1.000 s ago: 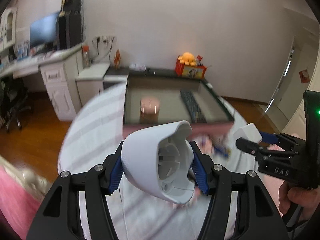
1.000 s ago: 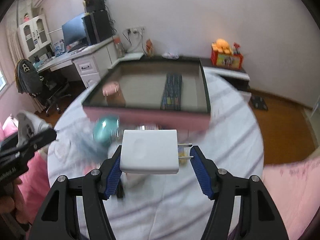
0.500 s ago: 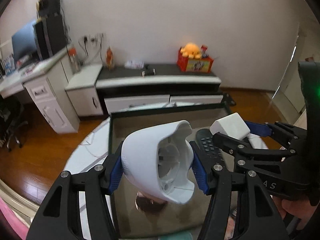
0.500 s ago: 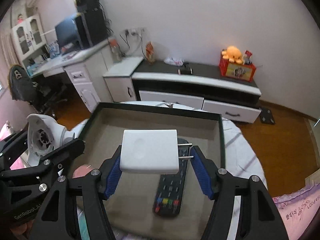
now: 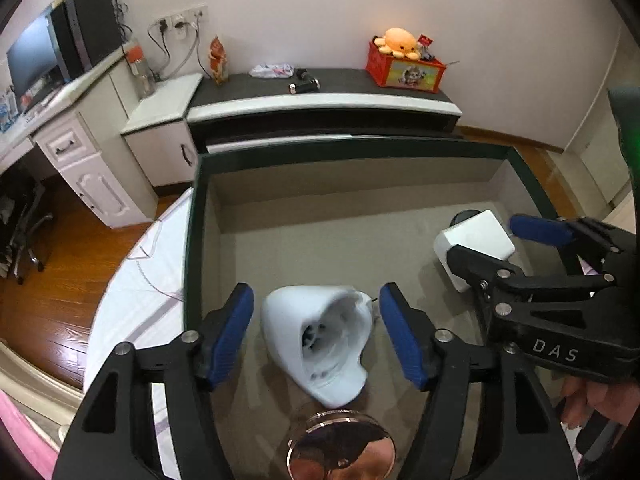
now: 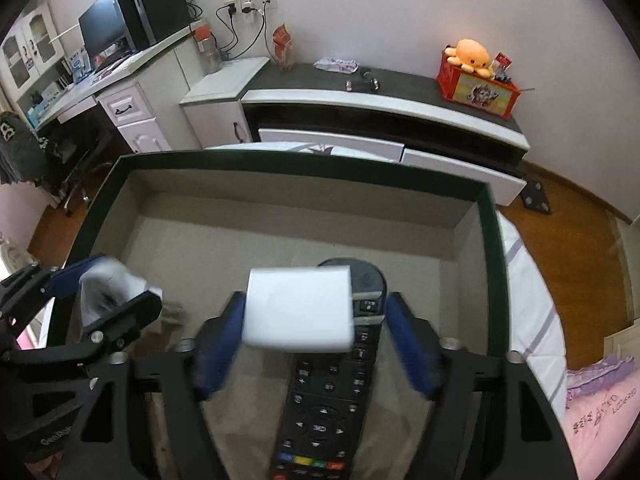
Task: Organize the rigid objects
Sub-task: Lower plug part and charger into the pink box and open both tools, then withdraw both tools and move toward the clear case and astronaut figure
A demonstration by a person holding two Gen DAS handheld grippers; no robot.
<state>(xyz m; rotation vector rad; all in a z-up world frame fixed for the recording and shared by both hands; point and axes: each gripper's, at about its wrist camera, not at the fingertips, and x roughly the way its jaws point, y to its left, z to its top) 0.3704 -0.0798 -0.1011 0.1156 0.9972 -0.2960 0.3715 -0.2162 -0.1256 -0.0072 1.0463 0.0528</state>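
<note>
Both grippers are over a dark-rimmed box (image 5: 192,216) with a grey floor. My left gripper (image 5: 316,332) is open; a white curved plastic shell (image 5: 316,344) sits between its spread jaws, free of the pads. My right gripper (image 6: 312,340) is open too; a white plug adapter (image 6: 298,312) lies between its jaws, above a black remote control (image 6: 324,400) on the box floor. The adapter (image 5: 474,244) and right gripper (image 5: 532,256) also show in the left wrist view, the shell (image 6: 108,292) in the right wrist view.
A round copper-coloured lid (image 5: 340,448) is in the box's near part. The box (image 6: 490,248) rests on a striped white cloth (image 5: 136,304). Behind stand a low TV cabinet (image 6: 380,116), a white desk (image 5: 80,136) and a red toy box (image 6: 476,88).
Both grippers moved down into the box and opened. The shell and the adapter, gripped before, are now loose between the spread jaws.
</note>
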